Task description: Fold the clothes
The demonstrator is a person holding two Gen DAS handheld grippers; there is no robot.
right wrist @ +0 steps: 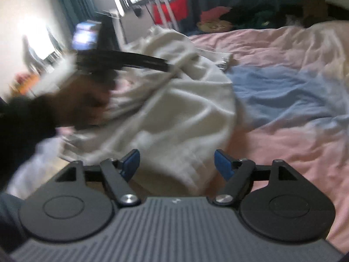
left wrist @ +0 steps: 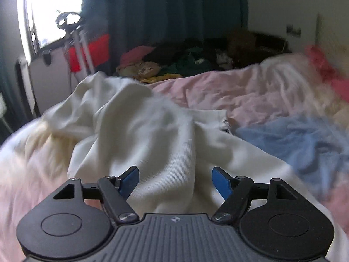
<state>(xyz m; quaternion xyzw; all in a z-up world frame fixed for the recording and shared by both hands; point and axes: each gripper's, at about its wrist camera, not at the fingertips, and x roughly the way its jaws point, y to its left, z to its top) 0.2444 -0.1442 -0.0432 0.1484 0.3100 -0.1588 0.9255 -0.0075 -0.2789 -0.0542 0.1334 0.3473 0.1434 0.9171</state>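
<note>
Ribbed white garment (left wrist: 152, 144) crumpled on pink bedding (left wrist: 229, 91); both grippers' fingers wide apart, empty.

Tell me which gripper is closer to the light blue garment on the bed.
Right, probably. The right gripper hangs open beside the blue garment, while the left gripper is open over the white garment, which lies farther left.

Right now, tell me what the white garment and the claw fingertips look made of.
White garment: soft ribbed knit, probably cotton, matte; fine vertical ribs show near the left claw.
Fingertips: blue pads, possibly rubber or plastic, dull sheen, on black arms that look like plastic.
</note>
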